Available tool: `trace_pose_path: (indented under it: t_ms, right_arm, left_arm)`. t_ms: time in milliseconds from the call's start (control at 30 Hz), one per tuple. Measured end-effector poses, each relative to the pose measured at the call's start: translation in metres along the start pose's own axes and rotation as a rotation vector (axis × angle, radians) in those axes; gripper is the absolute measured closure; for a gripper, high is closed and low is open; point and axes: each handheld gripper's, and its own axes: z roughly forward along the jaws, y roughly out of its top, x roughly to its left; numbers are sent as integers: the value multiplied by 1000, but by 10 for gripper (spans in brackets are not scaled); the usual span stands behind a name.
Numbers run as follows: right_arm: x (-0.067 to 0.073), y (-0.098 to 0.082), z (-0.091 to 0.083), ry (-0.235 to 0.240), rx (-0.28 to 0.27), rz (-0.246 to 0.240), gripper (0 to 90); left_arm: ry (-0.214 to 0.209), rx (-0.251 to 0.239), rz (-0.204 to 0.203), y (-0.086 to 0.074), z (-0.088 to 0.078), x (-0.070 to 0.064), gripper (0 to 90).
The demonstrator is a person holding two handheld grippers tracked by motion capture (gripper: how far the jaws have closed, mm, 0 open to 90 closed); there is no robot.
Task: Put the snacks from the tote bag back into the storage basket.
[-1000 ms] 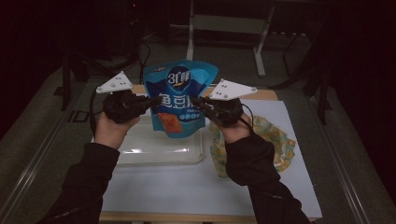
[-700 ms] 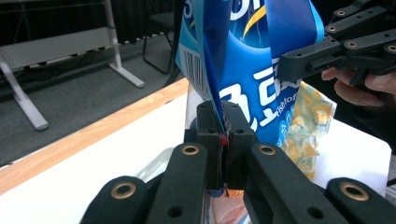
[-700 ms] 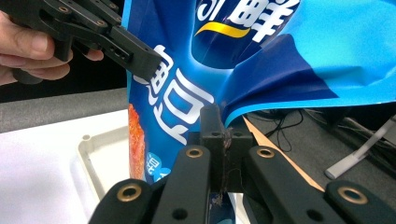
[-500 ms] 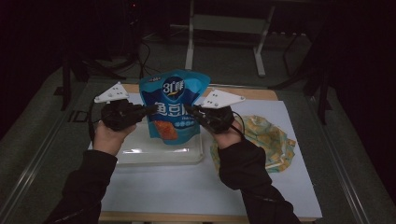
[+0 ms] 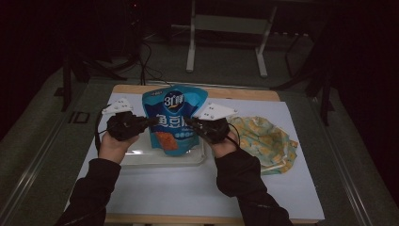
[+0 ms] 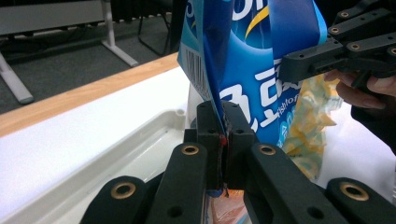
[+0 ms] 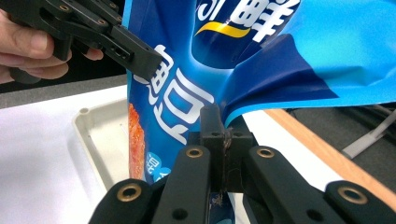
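Observation:
A blue snack bag with white lettering hangs upright between both hands, its bottom over a clear tray. My left gripper is shut on the bag's left edge; in the left gripper view the jaws pinch the blue snack bag at my left gripper. My right gripper is shut on the bag's right edge; in the right gripper view my right gripper clamps the blue snack bag, with the other gripper on its far edge.
A yellow patterned cloth lies crumpled on the white mat to the right of the tray. A wooden table edge runs behind the mat. Metal stand legs rise on the dark floor beyond.
Both hands have come down with the bag, lowering its bottom toward the tray. The grips on its two edges are unchanged.

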Motion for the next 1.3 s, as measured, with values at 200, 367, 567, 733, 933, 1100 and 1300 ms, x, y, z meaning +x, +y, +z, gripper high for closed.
trace_pose_path:
  t_ms: [200, 367, 567, 733, 933, 1100, 1300]
  right_arm:
    - [-2, -19, 8, 1, 12, 14, 899]
    - [-3, -26, 12, -12, 16, 8, 899]
    - [-8, -37, 15, -11, 18, 19, 899]
    - [-10, -42, 15, -10, 24, 17, 899]
    - [-9, -49, 18, -3, 29, 20, 899]
    - [-9, -50, 18, -10, 30, 6, 899]
    - [-10, -54, 14, 16, 21, 32, 898]
  left_arm:
    - [-4, 15, -13, -13, 11, 4, 889]
    - [-6, 9, -25, -20, 17, 8, 889]
    - [-3, 19, -17, -26, 27, 8, 889]
    - [-4, 17, -11, -30, 31, 8, 888]
    - [-17, 14, -6, -37, 33, 11, 886]
    - [-20, 0, -8, -39, 34, 11, 885]
    - [-28, 2, -13, -42, 32, 8, 882]
